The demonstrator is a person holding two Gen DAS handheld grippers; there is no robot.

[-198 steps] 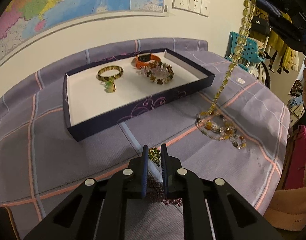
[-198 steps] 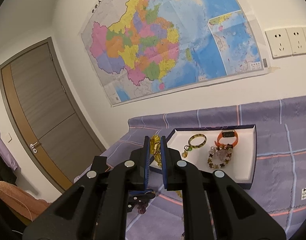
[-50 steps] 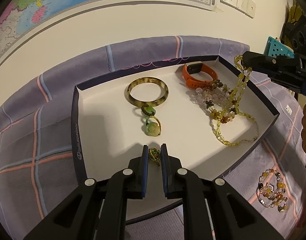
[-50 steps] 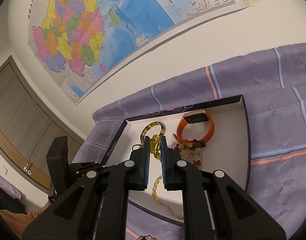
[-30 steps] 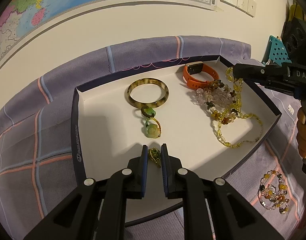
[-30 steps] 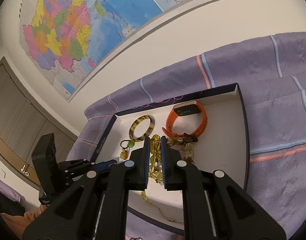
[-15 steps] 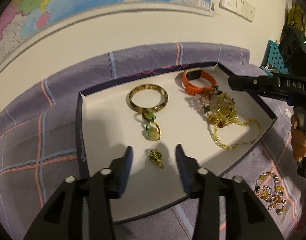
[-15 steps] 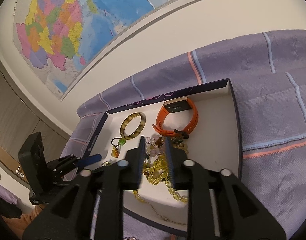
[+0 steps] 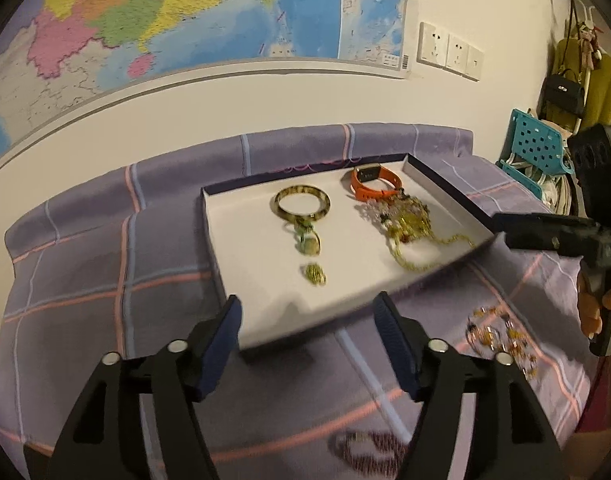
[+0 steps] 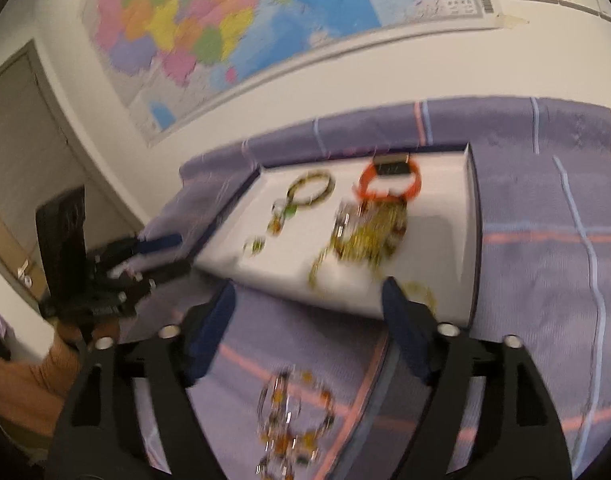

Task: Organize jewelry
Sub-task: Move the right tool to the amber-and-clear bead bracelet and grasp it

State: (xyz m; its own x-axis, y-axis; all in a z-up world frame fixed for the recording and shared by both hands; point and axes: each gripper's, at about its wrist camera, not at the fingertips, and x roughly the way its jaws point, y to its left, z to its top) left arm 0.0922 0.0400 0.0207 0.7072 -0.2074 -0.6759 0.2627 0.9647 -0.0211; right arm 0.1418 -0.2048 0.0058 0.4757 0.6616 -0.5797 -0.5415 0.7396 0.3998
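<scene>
A dark blue tray (image 9: 213, 236) with a white floor sits on the purple plaid cloth. In it lie a tortoiseshell bangle (image 9: 302, 202), an orange band (image 9: 373, 186), a green pendant (image 9: 308, 244), a small green bead charm (image 9: 314, 274) and a yellow bead necklace (image 9: 411, 226) heaped on a flower bracelet. My left gripper (image 9: 307, 334) is open and empty, just in front of the tray. My right gripper (image 10: 307, 320) is open and empty, over the tray's near edge (image 10: 471, 240). An amber bead bracelet (image 10: 293, 412) lies on the cloth below it. A dark red bead bracelet (image 9: 369, 450) lies near my left gripper.
The cloth-covered table (image 9: 85, 280) stands against a white wall with a map (image 9: 185, 12) and sockets (image 9: 449, 56). A teal chair (image 9: 533, 148) and hanging clothes stand at the right. A door (image 10: 21, 152) is at the left in the right wrist view.
Both grippers have opened wider and pulled back from the tray. The green charm and the yellow necklace, let go earlier, lie in the tray.
</scene>
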